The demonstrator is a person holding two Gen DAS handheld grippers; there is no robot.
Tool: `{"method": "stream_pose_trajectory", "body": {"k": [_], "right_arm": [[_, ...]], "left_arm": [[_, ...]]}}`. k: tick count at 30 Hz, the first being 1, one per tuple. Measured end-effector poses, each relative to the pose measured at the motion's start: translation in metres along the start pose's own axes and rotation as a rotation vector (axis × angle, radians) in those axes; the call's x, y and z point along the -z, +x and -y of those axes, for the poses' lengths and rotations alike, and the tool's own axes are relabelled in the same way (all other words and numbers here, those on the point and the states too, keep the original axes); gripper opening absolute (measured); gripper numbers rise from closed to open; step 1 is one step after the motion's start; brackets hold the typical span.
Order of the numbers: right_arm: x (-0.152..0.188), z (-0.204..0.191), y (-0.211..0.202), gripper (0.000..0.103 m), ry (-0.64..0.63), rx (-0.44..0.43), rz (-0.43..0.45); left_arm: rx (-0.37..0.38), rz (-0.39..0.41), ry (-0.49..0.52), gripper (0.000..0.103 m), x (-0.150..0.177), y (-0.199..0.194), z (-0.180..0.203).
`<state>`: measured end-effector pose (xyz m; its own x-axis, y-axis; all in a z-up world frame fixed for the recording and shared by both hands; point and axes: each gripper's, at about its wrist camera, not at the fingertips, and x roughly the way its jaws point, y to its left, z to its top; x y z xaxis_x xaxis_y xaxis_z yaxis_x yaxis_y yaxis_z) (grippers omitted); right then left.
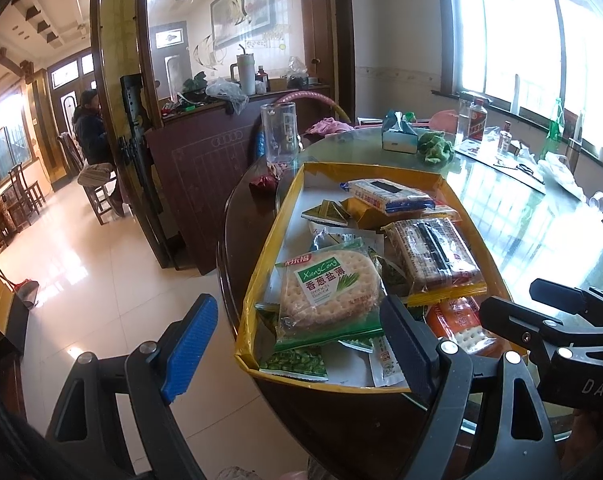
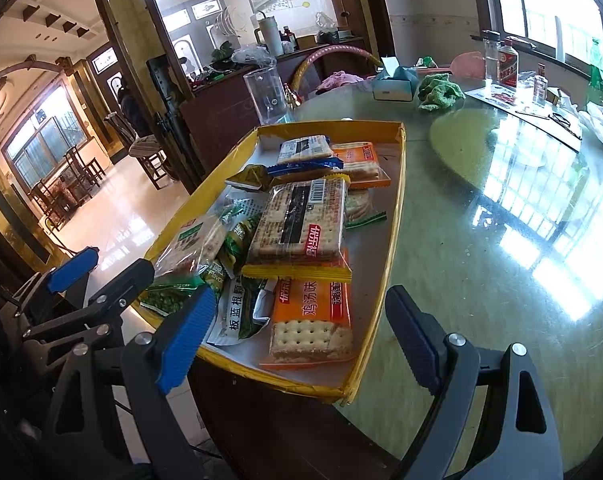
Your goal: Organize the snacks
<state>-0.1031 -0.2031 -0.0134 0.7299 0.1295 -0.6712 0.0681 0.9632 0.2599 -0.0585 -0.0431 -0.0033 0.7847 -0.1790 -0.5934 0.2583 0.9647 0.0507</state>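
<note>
Snacks (image 2: 297, 220) sit heaped in the yellow tray (image 2: 397, 200) at the worktop (image 2: 481, 260) edge, so they're easy for you to reach. Both your left tool (image 1: 297, 340) and right tool (image 2: 301, 344) hover spread wide, pinching nothing.

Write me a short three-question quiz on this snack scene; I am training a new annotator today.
1. True or false: the left tool is shut on a snack.
2. Which pack lies nearest the right tool in the yellow tray? A) orange cracker pack B) blue-wrapped pack
3. What clear thing stands just beyond the tray's far end?

Key: 1 false, both tools are open and empty; 2 A; 3 a clear plastic cup.
</note>
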Motion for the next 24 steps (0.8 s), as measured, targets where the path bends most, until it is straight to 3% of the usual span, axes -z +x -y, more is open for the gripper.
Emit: {"method": "stream_pose_trajectory", "body": {"k": [24], "right_arm": [[0.0005,0.0001,-0.0002,0.087,-0.006,0.005,0.005]], "left_arm": [[0.016,-0.011,-0.003,0.083,0.0,0.0016,-0.0017]]}}
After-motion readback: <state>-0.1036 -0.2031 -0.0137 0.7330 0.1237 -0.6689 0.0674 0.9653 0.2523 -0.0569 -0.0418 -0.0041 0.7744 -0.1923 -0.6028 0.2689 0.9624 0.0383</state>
